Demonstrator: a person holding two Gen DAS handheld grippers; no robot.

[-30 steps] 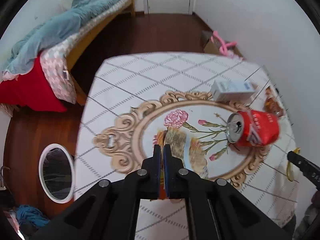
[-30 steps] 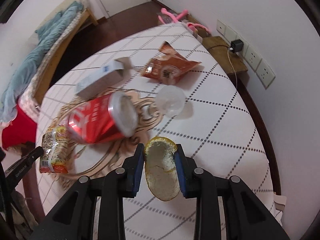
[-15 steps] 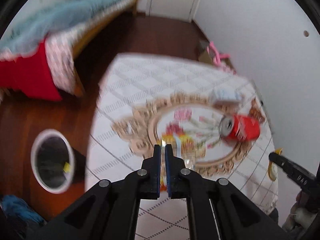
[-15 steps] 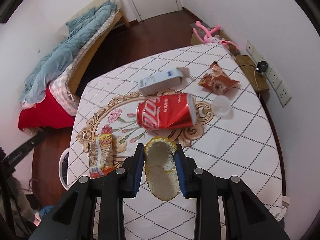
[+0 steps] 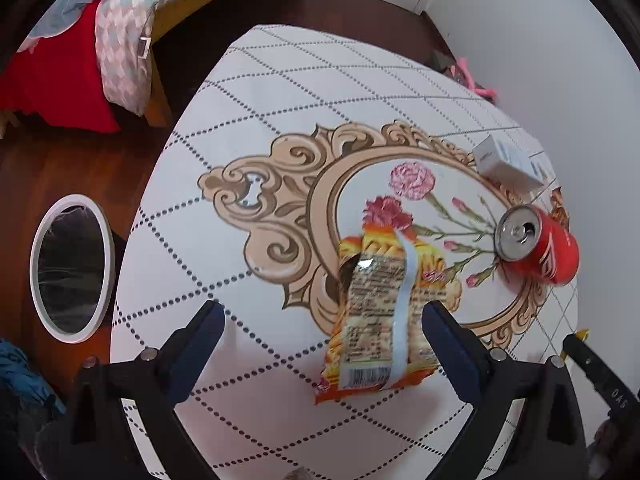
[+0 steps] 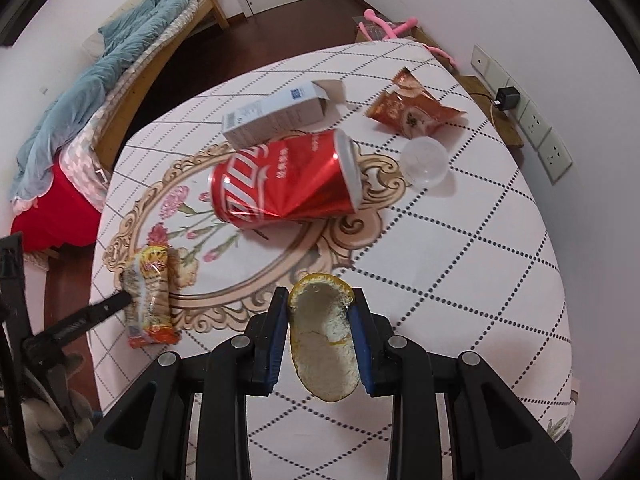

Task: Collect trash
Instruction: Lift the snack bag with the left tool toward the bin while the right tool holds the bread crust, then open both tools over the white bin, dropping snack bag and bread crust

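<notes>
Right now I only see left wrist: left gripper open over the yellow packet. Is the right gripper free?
Observer: No. The right gripper is shut on a peel.
Operator: Anything hidden behind the can?
Observer: A clear lid lies on the table just past the can's far end.
Operator: Can intact?
Observer: No, its side is dented in.

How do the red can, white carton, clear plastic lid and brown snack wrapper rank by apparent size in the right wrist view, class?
1. red can, largest, though nearest the camera
2. white carton
3. brown snack wrapper
4. clear plastic lid, smallest

Carton and wrapper look close in size; that order is unsure.
</notes>
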